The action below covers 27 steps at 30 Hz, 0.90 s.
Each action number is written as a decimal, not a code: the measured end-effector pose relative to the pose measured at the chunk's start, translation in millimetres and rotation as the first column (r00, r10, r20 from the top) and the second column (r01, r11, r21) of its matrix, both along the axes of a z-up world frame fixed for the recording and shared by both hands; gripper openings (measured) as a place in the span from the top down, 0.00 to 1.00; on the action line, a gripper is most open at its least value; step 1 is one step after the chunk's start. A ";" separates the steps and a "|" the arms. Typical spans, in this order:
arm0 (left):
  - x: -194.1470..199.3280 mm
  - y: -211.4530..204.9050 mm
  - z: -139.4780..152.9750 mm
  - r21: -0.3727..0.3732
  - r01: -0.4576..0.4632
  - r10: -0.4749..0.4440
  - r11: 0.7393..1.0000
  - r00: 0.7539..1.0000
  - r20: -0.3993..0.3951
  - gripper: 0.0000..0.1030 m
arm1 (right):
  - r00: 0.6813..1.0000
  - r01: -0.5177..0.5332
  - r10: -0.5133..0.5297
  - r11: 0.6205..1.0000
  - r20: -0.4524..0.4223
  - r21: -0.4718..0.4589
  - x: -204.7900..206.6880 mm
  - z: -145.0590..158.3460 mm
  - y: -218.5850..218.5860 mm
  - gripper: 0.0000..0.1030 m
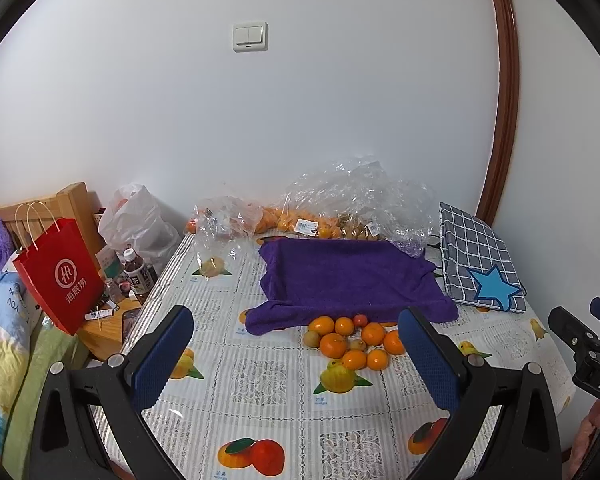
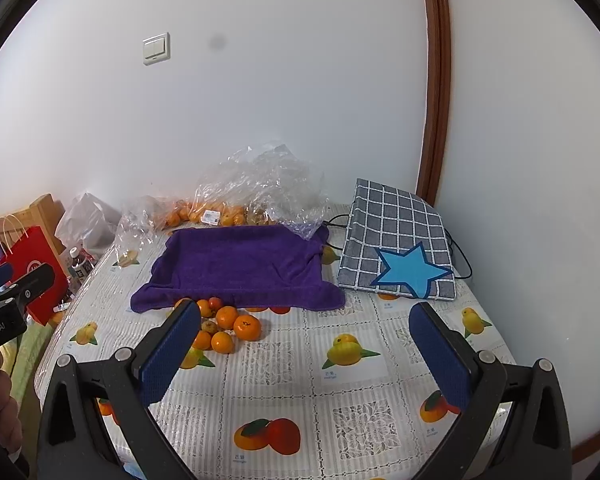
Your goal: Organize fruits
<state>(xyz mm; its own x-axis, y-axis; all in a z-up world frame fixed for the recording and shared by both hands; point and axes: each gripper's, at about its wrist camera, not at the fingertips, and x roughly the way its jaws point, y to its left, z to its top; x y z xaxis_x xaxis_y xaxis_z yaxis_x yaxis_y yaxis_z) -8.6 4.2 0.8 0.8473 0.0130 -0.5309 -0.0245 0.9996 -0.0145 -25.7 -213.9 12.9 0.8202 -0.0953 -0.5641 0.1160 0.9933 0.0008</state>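
Nearest the left wrist camera are the left gripper's [image 1: 296, 356] own blue pads [image 1: 162, 356], spread wide with nothing between them — only the printed tablecloth [image 1: 260, 392] shows in the gap. Beyond them, just short of the near edge of the purple towel [image 1: 348, 280], lies the fruit pile [image 1: 354, 340]: a cluster of oranges touching one another, with a couple of smaller brownish fruits and one small red one mixed in. Behind the towel, against the wall, clear bags [image 1: 340, 204] hold more oranges. A red bag [image 1: 60, 276] stands off the table to the left, and a checked pouch [image 1: 476, 256] with a blue star lies right of the towel. The other gripper shows at the far right edge, too cropped to judge.

From the right wrist camera, the right gripper [image 2: 304, 348] is likewise wide open and empty, its left pad [image 2: 172, 352] overlapping part of the pile [image 2: 228, 328] in the view. The pile sits left of this gripper's line, in front of the towel [image 2: 240, 264]; the pouch [image 2: 396, 240] lies to the right. The left gripper's tip shows at the left edge, with part of a hand [image 2: 0, 400] below it.

Judging by this, no fruit is yet picked up — the step in hand looks like the approach. The next move would call for one gripper to come down over a single outer orange and close gently, since the round fruits touch and may roll if nudged. Where they are meant to go I cannot tell; the towel seems likely.
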 end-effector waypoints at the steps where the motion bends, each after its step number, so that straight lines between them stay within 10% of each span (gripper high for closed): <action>1: 0.0 0.0 0.1 0.000 0.002 -0.002 1.000 1.000 -0.002 0.00 | 1.000 0.000 0.000 1.000 0.000 0.000 0.3 -0.2 0.8 0.01; 27: 28.7 9.1 -25.3 0.020 0.013 -0.012 1.000 0.999 -0.048 0.00 | 0.998 -0.059 0.058 0.998 -0.031 -0.007 23.8 -21.7 17.8 0.01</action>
<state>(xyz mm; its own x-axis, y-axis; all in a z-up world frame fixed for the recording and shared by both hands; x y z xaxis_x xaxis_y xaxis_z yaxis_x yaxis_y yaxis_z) 20.1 13.3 -24.5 0.8212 0.0141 -0.5704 -0.0124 0.9999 0.0068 -1.9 -196.1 -8.8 0.8068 -0.0524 -0.5885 0.0575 0.9983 -0.0100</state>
